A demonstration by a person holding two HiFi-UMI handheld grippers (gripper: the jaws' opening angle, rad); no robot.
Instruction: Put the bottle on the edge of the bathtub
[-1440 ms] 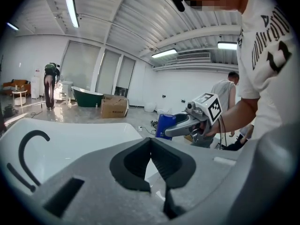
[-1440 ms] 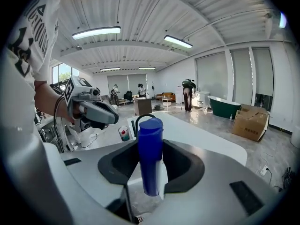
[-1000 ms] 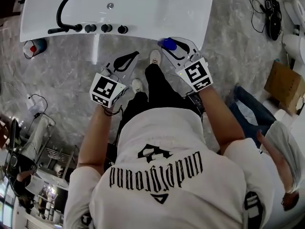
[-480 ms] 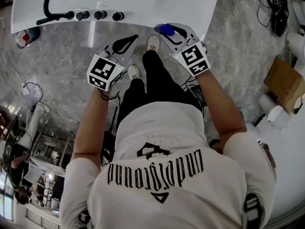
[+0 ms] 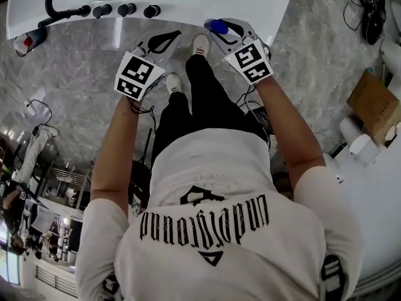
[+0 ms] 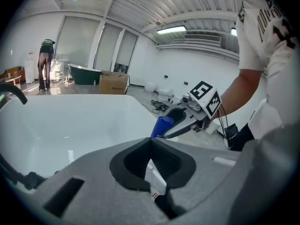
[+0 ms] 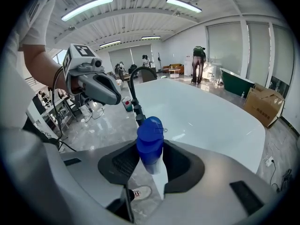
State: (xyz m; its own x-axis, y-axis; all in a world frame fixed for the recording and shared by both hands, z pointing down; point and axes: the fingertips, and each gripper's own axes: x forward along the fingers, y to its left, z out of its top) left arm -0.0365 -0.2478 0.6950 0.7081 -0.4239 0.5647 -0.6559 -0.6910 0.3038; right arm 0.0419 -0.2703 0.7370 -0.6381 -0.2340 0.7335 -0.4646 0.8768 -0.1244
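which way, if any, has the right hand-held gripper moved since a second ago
Yes, slightly: the right hand-held gripper, shut on the bottle, has edged forward toward the bathtub rim.

My right gripper point(image 7: 151, 172), matt grey plastic, pinches a smooth blue-capped plastic bottle point(image 7: 150, 142); the white bathtub point(image 7: 206, 116) gleams glossy, the grey veined stone floor point(image 5: 313, 61) polished.

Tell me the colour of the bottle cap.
Blue. The bottle cap shows best in the right gripper view.

Blue-capped bottle point(image 7: 150, 139), clamped in right hand-held gripper point(image 7: 151, 165), beside the white bathtub point(image 7: 208, 118).
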